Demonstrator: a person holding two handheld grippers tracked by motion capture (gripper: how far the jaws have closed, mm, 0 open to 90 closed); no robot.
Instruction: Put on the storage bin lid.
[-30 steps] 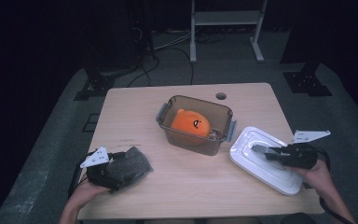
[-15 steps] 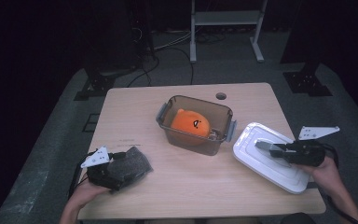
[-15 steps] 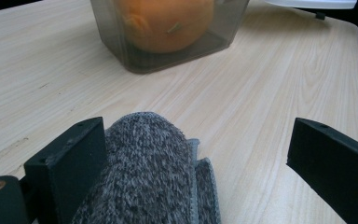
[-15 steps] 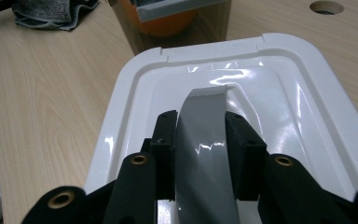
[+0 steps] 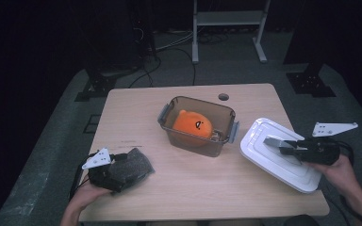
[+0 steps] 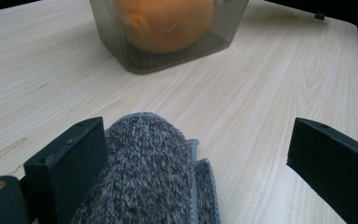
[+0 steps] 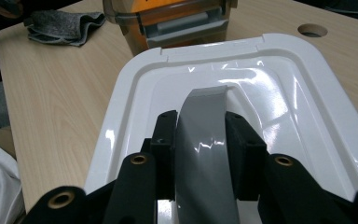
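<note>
White plastic, glossy, is what your right gripper has hold of: the container lid at the right edge of the wooden table, tipped so that its near corner stands over the edge. In the right gripper view your two black jaws pinch the lid's grey handle from both sides, narrow, with the pads pressed flat on it and the lid's rim spreading out below. The lid sits just beside the clear brown storage box, close to its grey latch but apart from it. Inside that box lies the orange plush toy.

Your left gripper rests near the table's front left corner, well apart from the box. Its jaws stand wide, and the grey knitted cloth lies bunched between them, leaning on one jaw and clear of the other, so nothing is clamped there. The box with the orange toy sits ahead of it across bare wood.
</note>
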